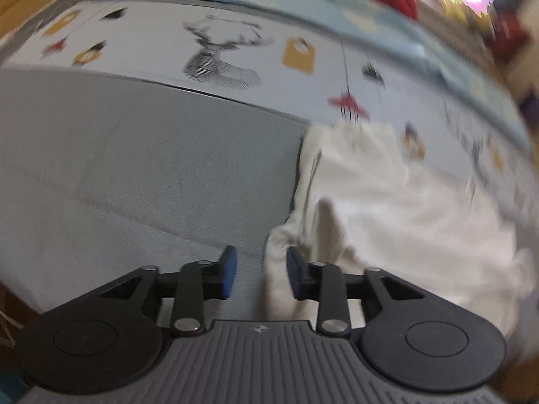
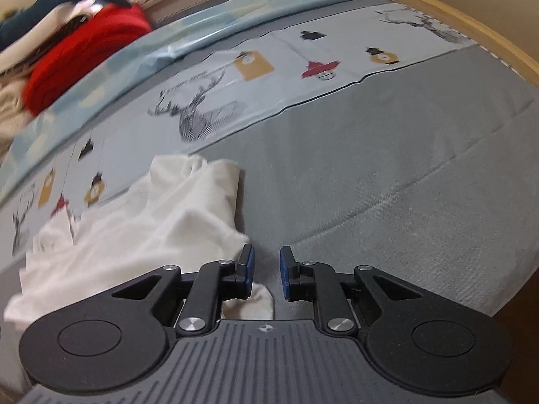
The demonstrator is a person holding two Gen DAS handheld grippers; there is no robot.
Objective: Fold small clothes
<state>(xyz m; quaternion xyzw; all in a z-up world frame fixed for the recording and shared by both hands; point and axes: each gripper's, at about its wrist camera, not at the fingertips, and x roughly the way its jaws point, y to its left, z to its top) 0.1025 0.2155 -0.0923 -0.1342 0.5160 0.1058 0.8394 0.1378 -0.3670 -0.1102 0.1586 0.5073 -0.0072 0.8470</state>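
Note:
A small white garment [image 1: 387, 208] lies crumpled on the grey bed cover [image 1: 118, 168], to the right in the left wrist view. My left gripper [image 1: 261, 274] is open, with a fold of the white cloth reaching between its blue pads. In the right wrist view the same white garment [image 2: 141, 225] lies to the left. My right gripper [image 2: 266, 271] is open at the garment's right edge, its left finger [image 2: 247, 264] over the cloth, nothing held.
A printed sheet with deer and lantern figures [image 2: 209, 107] and a light blue blanket [image 2: 202, 30] lie beyond the garment. A pile of clothes with a red item [image 2: 84, 50] sits at the far left. A wooden bed edge [image 2: 488, 33] curves at the right.

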